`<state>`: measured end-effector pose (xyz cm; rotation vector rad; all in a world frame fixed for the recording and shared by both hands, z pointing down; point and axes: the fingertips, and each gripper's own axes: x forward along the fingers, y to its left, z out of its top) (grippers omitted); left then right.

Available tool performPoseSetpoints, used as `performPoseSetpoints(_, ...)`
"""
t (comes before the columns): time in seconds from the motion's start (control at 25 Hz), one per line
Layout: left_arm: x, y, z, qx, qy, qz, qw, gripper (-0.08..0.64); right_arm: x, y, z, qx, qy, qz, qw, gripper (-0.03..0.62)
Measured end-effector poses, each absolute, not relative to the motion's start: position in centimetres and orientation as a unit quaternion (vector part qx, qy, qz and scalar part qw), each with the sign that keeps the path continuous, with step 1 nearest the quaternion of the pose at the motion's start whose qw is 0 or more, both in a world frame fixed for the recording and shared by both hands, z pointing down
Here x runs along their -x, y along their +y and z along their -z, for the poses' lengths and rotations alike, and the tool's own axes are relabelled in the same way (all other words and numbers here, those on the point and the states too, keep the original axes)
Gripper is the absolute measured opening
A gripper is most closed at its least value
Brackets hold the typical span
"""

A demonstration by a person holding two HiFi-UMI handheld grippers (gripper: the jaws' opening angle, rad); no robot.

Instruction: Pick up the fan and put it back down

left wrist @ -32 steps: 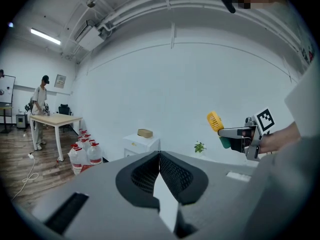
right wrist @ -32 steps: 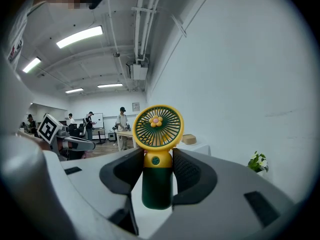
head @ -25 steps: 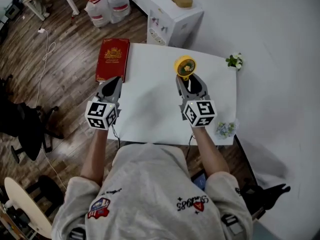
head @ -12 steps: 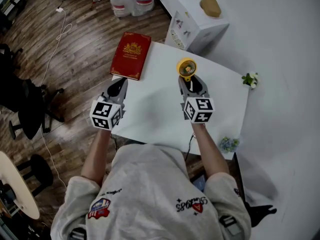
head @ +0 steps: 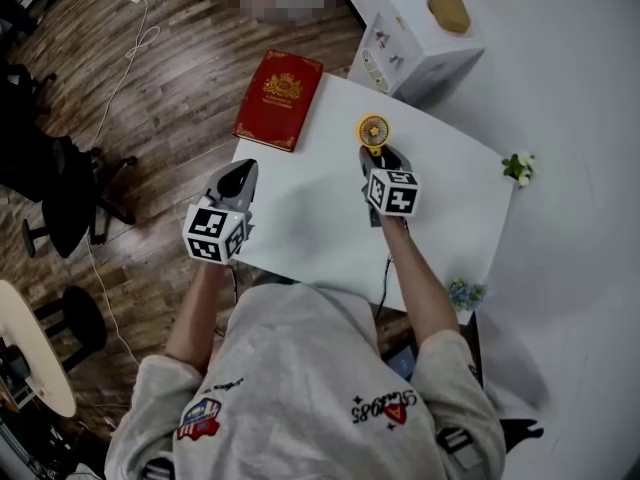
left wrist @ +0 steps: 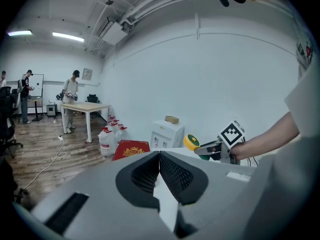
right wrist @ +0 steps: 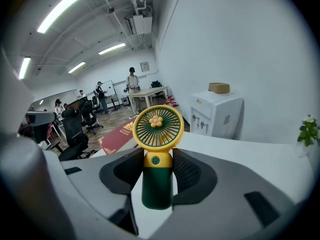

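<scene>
- Yellow-and-green plastic handheld fan (head: 373, 131) (right wrist: 156, 149): upright, upper centre of head view, over white rectangular table (head: 300, 218).
- Grey right gripper (head: 377, 154) (right wrist: 157, 160): jaws clamped on fan's green handle.
- Grey left gripper (head: 240, 173) (left wrist: 159, 156), frame left: jaws together, empty.

No legible text; red book (head: 279, 100) lettering blurred.

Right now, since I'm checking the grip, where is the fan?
In the head view the fan is clamped upright in the right tongs, near the far edge of the white table, right of the red book.
</scene>
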<state>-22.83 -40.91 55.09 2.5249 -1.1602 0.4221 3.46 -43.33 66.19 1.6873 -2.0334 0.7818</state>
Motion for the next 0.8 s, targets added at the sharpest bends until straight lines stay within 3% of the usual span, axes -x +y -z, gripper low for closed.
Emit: performPoseSetpoints(0.8,28.2,-40.0,-57.2,-0.857,-0.452,-0.168,0.184,0.005,-3.2,-43.7,-77.7,-0.604,-0.641,-0.382,0.281,0.184)
